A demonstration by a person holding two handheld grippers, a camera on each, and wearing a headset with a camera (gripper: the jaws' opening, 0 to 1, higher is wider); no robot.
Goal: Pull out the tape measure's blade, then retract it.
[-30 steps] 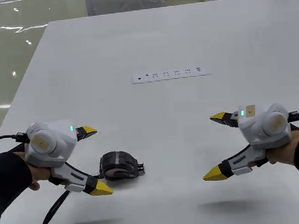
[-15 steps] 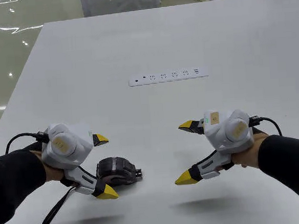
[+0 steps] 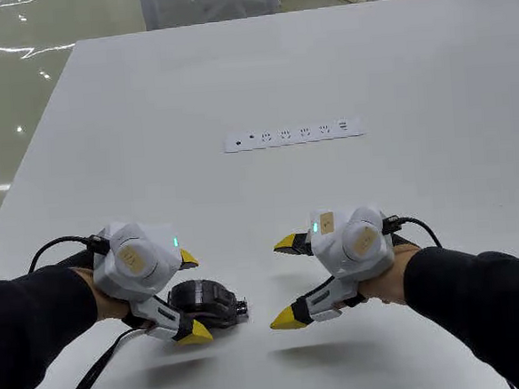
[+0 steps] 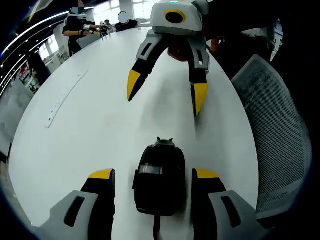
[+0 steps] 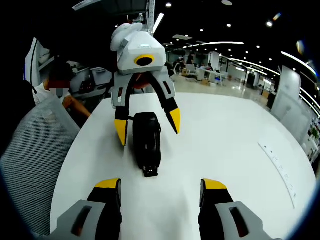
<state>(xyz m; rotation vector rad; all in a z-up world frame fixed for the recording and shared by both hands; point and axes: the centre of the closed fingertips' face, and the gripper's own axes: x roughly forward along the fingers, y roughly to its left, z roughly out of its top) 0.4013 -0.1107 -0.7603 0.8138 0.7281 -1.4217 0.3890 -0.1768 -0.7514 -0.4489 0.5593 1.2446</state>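
Two spread jaws of my left gripper (image 3: 193, 295) straddle the tape measure (image 3: 206, 301) without touching; my right gripper (image 3: 284, 280), released too, faces its blade end nearby.

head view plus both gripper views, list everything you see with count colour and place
table: 1, white, fills most of the head view
power strip: 1, white, flat near the table's middle
tape measure: 1, black, on the table near the front edge, between the left tongs' jaws
strap: 1, black, runs from beside the tape measure toward the near edge
chair: 1, grey mesh back, beside the table
left tongs: 1, white and grey with yellow tips, open, straddling the tape measure
right tongs: 1, same colours, open, facing the tape measure, apart from it
sleeves: 2, black, bottom corners
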